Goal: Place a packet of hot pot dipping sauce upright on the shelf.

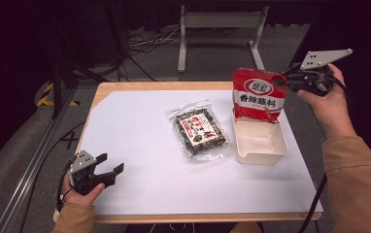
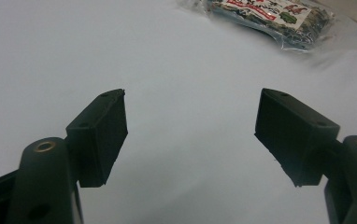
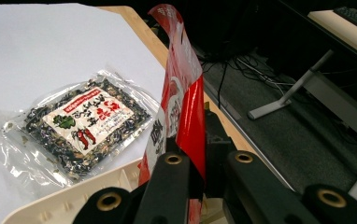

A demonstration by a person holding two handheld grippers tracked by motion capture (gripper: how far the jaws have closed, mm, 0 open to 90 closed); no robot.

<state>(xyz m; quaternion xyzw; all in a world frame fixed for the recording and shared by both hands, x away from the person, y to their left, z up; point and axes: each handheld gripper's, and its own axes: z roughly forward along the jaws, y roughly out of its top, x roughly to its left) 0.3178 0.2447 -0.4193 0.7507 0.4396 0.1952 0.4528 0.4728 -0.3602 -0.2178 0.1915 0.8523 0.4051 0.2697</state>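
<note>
Over on the far right of the bench (image 1: pixel 125 92), the right gripper (image 1: pixel 284 79) has its fingers (image 3: pixel 167 186) clenched on the upper right edge of a red packet (image 1: pixel 258 94) with white and black lettering. The packet hangs upright, its lower end dipping into the far end of a cream tray (image 1: pixel 260 141) that sits on the white sheet (image 1: pixel 140 160) covering most of the bench top. In the right gripper view the packet (image 3: pixel 182 100) is seen edge-on, pinched between the two black fingers, with the tray's rim (image 3: pixel 74 198) just beneath.

Just left of the tray, near the middle of the sheet, a clear packet of dark dried bits with a red and white label (image 1: pixel 200 129) lies flat and a little askew.

At the near left corner, the left gripper (image 1: pixel 109 167) hovers low over the sheet, its fingers (image 2: pixel 99 135) released and wide apart with only bare white paper between them; the clear packet (image 2: pixel 272 16) lies well beyond them.
</note>
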